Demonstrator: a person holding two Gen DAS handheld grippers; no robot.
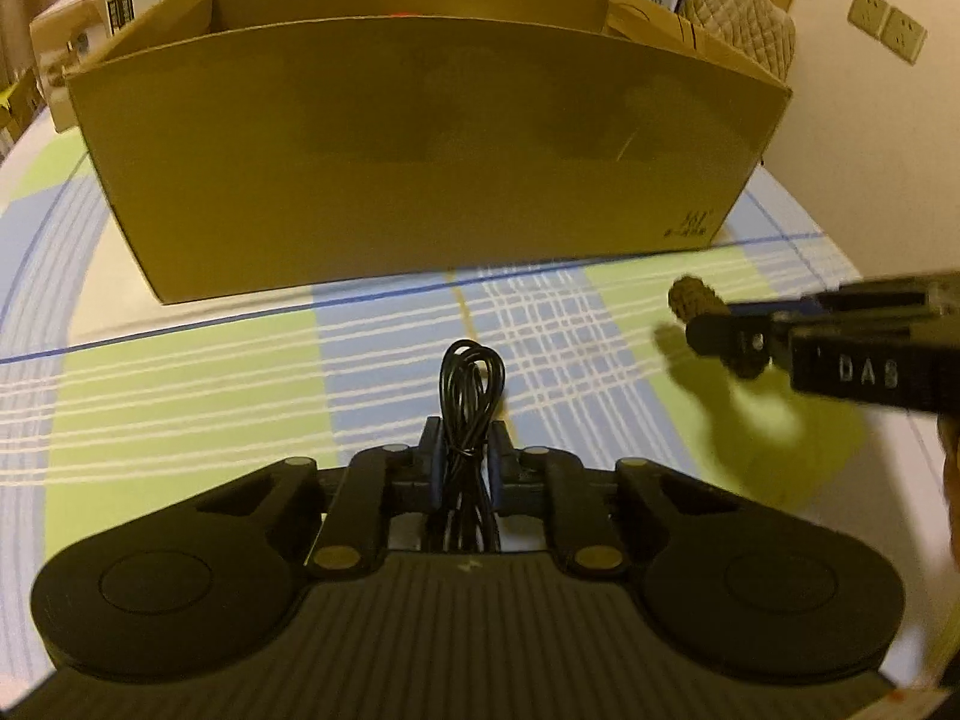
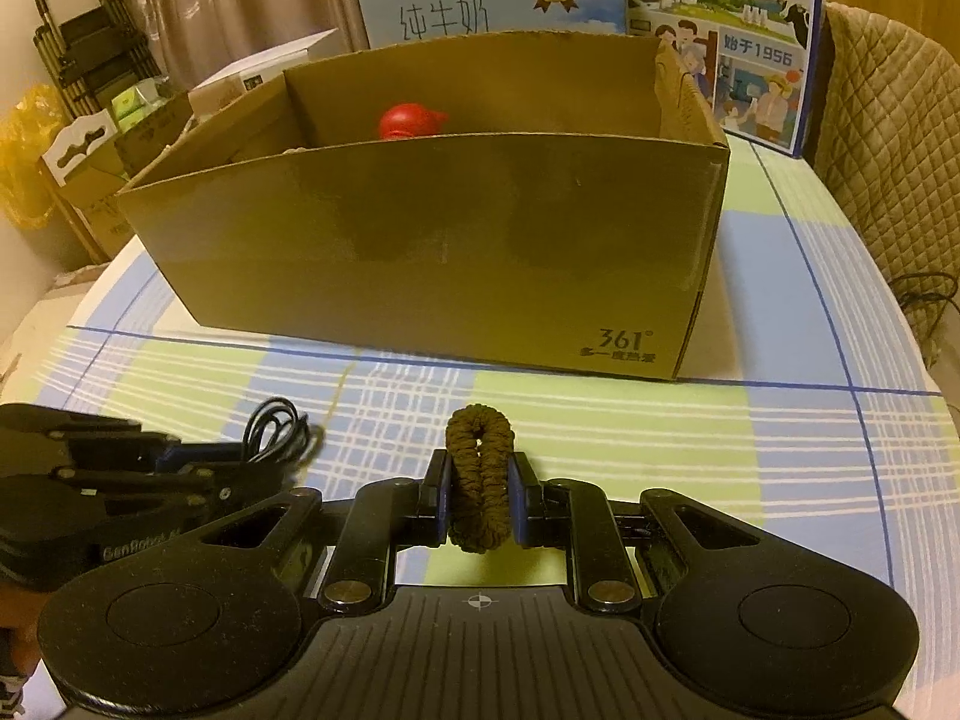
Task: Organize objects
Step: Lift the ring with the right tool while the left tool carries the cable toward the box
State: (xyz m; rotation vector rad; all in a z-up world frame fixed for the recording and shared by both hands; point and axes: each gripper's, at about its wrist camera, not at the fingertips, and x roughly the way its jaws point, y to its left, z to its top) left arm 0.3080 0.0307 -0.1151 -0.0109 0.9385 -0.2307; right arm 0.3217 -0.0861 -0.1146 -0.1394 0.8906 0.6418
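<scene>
A coiled black cable (image 1: 471, 420), bundled into long loops, stands up between the closed fingers of the left gripper (image 1: 467, 450). A brown scrunchie (image 2: 480, 474) (squeezed into a narrow oval) sits pinched in the right gripper (image 2: 480, 480). Beyond both, an open cardboard box (image 2: 420, 252) rests on the checked tablecloth, a red object (image 2: 411, 120) inside.

One cardboard box (image 2: 420, 252), one cable bundle (image 1: 471, 396), one hair tie (image 2: 480, 474), two milk cartons (image 2: 489, 0).
</scene>
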